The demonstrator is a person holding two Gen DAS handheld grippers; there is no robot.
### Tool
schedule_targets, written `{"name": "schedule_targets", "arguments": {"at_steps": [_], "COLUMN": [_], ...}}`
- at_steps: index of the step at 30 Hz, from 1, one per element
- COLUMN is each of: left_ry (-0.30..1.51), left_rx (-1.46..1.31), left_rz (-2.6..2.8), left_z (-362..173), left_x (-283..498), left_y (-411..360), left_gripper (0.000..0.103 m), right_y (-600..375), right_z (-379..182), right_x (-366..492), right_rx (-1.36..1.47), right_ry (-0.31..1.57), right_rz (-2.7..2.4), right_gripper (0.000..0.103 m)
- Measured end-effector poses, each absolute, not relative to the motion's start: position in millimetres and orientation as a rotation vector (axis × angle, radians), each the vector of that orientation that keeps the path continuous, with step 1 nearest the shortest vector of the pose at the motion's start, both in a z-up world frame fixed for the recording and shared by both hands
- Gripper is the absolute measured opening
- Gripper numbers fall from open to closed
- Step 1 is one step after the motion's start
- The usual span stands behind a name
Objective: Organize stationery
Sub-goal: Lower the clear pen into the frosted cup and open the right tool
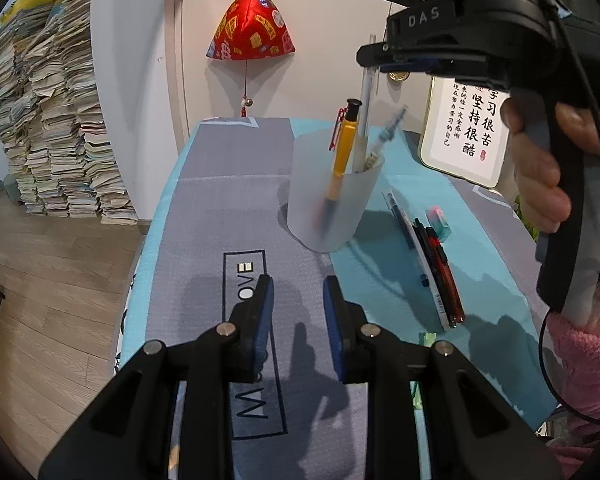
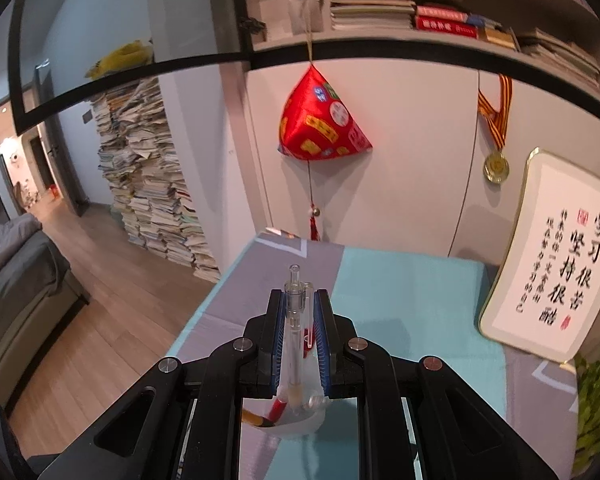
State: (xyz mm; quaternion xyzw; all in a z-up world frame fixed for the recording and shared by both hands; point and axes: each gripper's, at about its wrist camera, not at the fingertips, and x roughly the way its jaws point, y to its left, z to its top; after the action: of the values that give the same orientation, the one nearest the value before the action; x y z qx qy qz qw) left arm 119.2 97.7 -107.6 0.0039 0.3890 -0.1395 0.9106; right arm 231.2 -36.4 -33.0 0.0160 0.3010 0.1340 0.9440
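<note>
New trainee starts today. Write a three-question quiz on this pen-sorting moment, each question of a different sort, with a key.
1. True or false: the right gripper is shut on the clear pen.
2. Multiple choice: where does the yellow pen stand? A) flat on the table B) in the frosted cup C) in the left gripper
3. Fill in: the pens not yet sorted lie on the tablecloth to the ____ of the cup in the left wrist view.

Key
1. True; its lower end reaches into the cup.
2. B
3. right, beside a small eraser.
</note>
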Motion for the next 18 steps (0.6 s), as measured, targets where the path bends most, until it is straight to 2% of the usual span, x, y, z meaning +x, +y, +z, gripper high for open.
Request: {"name": "schedule_targets", "arguments": {"at_steps": [18], "left_ry": [0.819], "left_rx": [0.014], "left_rz": [-0.311], "left_z": [-112.1], "left_x": [116.7], "left_y": [86.4], "left_gripper": [0.023], "right_y": [-45.9], "right_z": [-58.8], "right_x": [221.1], "right_rx": [0.055], "right_ry": [0.686], "right_rz": [0.305], "right_gripper": [0.015]}}
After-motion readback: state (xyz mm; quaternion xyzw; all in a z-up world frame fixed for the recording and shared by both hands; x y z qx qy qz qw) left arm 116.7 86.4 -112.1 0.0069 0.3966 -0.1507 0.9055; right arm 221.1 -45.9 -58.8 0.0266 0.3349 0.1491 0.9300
